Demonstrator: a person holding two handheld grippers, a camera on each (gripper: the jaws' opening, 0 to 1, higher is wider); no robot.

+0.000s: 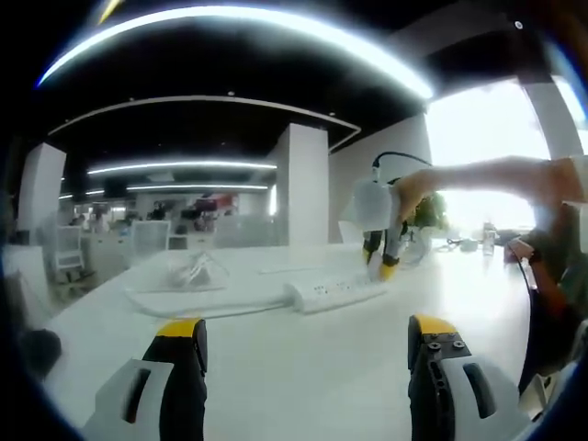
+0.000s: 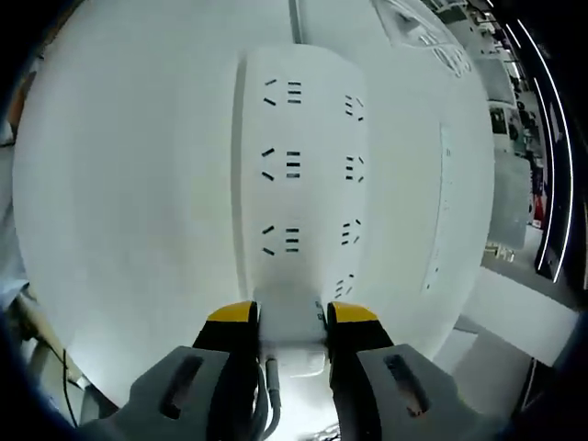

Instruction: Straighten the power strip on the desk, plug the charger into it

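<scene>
The right gripper (image 2: 291, 322) pinches the white charger (image 2: 292, 333) just above the power strip (image 2: 299, 175), whose long axis runs straight ahead on the desk (image 2: 110, 202). The left gripper (image 1: 308, 344) waits spread, well apart.
</scene>
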